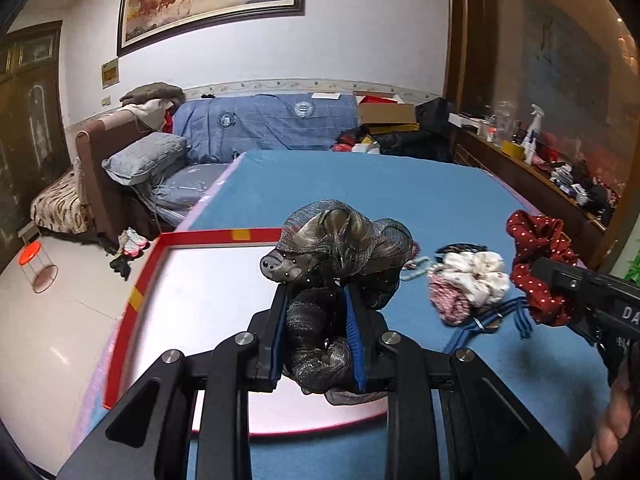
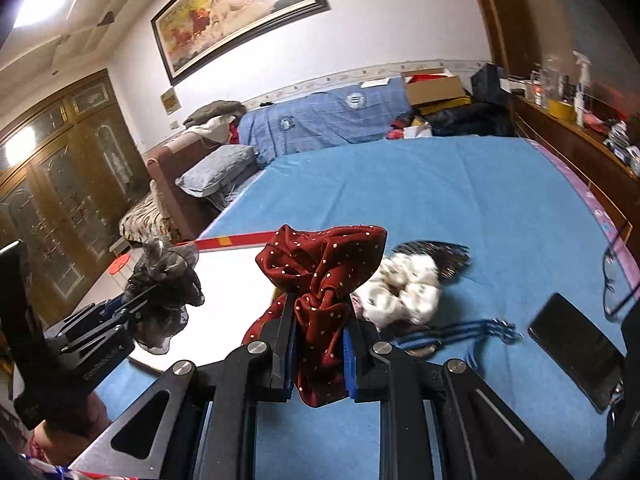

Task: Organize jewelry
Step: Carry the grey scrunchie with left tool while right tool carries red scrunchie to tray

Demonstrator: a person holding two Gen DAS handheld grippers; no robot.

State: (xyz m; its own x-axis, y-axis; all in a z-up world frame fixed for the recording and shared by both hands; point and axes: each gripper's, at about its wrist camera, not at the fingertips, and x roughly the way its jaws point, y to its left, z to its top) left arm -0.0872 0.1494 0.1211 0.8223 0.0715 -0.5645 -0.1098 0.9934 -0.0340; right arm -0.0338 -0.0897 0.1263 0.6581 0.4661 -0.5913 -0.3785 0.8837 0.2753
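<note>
Looking from the left wrist, the left tool (image 1: 320,312) pinched a grey mesh scrunchie (image 1: 340,248) above the red-rimmed tray (image 1: 200,236), probably its destination. From the right wrist, the right tool (image 2: 318,332) gripped a red dotted scrunchie (image 2: 320,264), lifted clear of the pile (image 2: 404,288) at two o'clock on the bed (image 2: 440,192).
</note>
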